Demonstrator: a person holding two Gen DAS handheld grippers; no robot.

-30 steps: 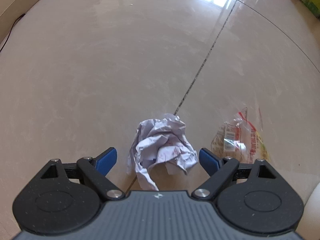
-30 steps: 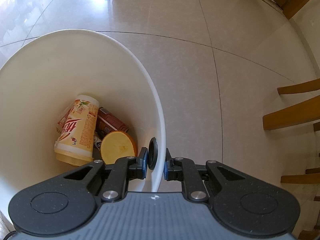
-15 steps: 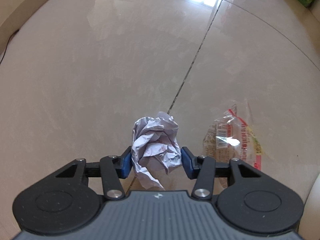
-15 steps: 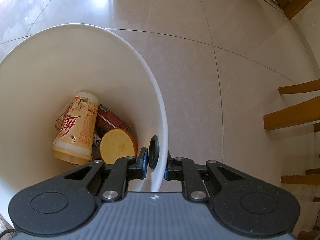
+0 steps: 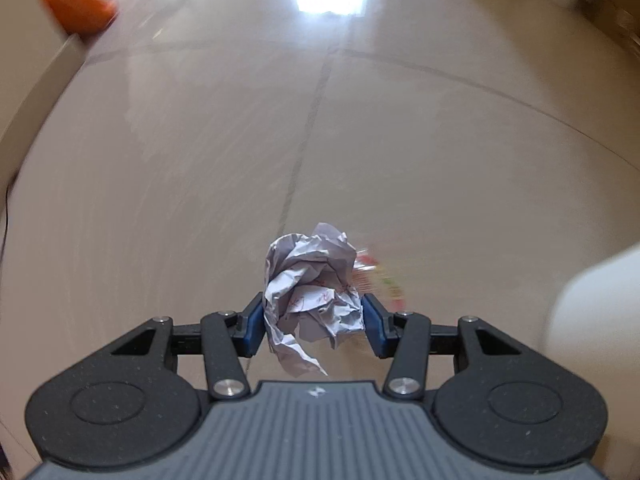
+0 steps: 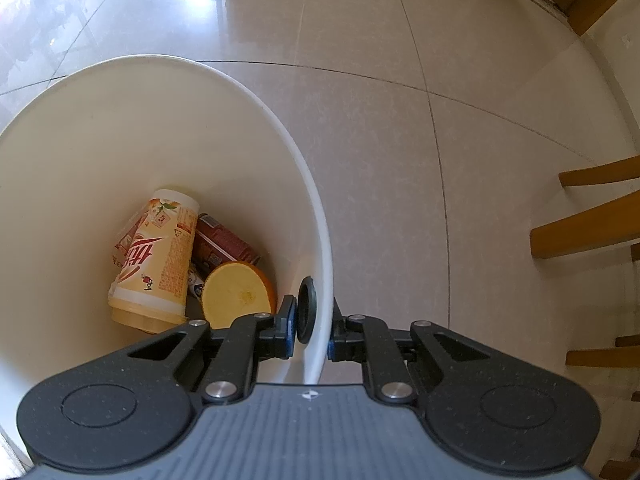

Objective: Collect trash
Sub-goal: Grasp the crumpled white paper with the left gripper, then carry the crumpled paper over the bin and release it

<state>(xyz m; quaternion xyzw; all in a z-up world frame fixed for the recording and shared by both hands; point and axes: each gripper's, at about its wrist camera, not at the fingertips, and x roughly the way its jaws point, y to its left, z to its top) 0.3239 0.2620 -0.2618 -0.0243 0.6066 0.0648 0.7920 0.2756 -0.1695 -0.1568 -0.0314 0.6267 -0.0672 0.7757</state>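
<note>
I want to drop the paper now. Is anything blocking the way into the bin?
Nothing visible blocks it. The left tool holds the paper above bare floor. The bin is open on top, the right tool gripping only its rim.

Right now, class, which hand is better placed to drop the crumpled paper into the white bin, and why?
Left. Its gripper already clamps the crumpled paper; the right gripper is shut on the white bin rim, steadying it.

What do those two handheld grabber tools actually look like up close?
The left gripper and right gripper look identical: speckled black plastic link arms with silver pivot screws, round embossed discs, blue finger pads, and a ribbed grey body bearing a small white emblem. No cables or sleeves show.
</note>
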